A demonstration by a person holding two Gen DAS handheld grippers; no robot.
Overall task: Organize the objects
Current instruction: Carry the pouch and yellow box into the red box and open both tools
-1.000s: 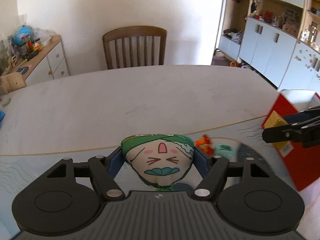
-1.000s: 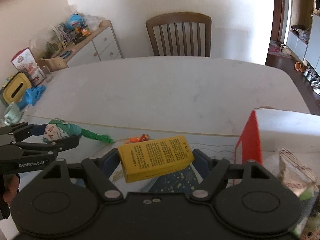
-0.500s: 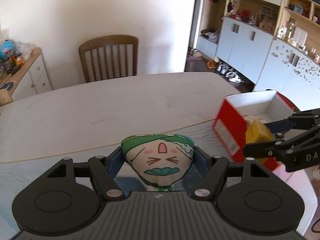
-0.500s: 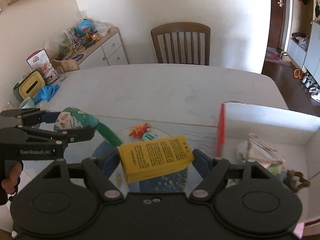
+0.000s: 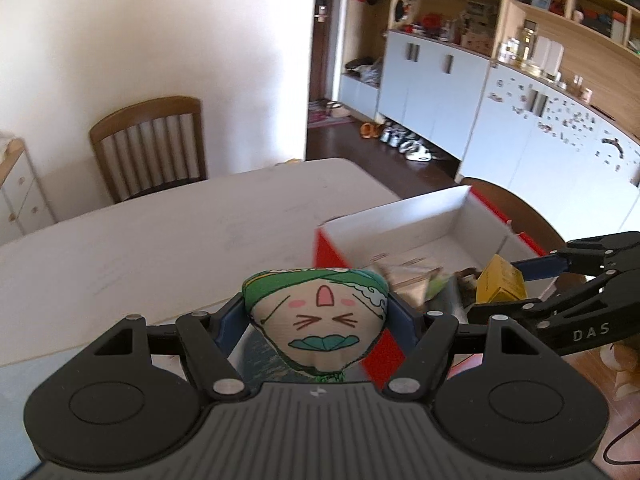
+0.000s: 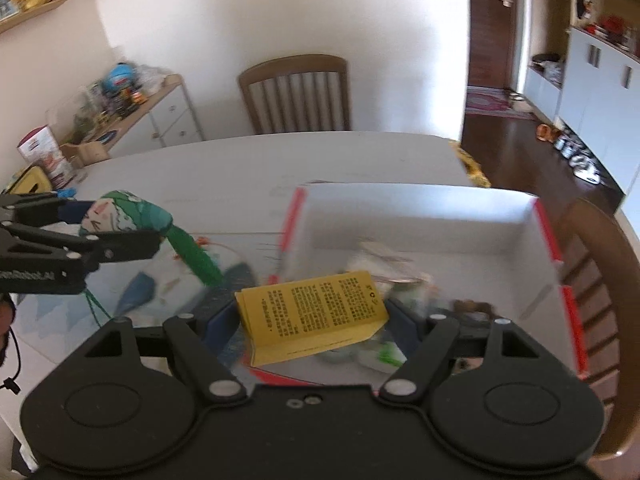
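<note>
My left gripper [image 5: 316, 316] pinches the stuffed toy [image 5: 318, 320]; my right gripper [image 6: 312, 320] pinches the yellow carton [image 6: 312, 316]. Neither is in the red box [image 6: 420, 208] yet, which already holds some items.

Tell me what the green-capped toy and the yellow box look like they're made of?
Toy: likely printed cloth, stuffed; matte, rounded and bulging between the jaws, with a drawn face. Yellow box: probably thin card; flat matte faces, sharp folded edges, printed text.

"DAS" shows on the right gripper [image 5: 504, 280]; the yellow box's [image 6: 316, 316] print is unreadable.
</note>
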